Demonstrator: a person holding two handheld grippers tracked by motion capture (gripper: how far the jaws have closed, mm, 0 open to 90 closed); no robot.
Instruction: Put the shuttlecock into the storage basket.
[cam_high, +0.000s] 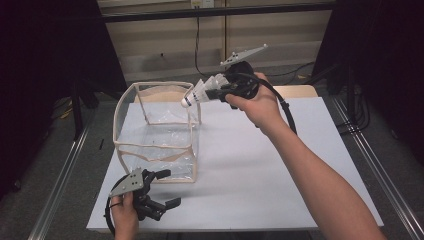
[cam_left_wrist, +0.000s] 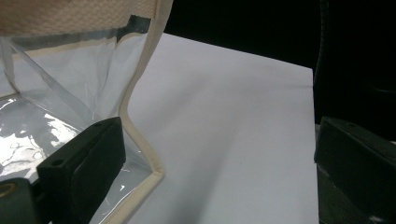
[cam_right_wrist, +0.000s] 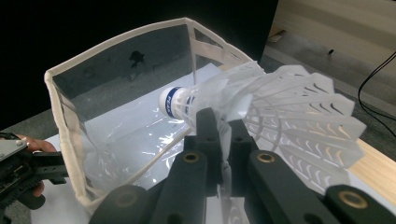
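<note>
Up there, the white shuttlecock (cam_high: 200, 92) hangs over the far right corner of the clear bag (cam_high: 155, 135), pinched by its feathers in the right gripper (cam_high: 222, 91). The left gripper (cam_high: 162, 187) rests open at the bag's near corner on the white board (cam_high: 260, 165).

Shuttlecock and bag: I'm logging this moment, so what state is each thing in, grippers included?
Shuttlecock: held in the air, cork end toward the bag's top.
Clear bag: upright on the table, top open.
Right gripper: shut on the shuttlecock's feathers.
Left gripper: open, one jaw against the bag's corner.
</note>
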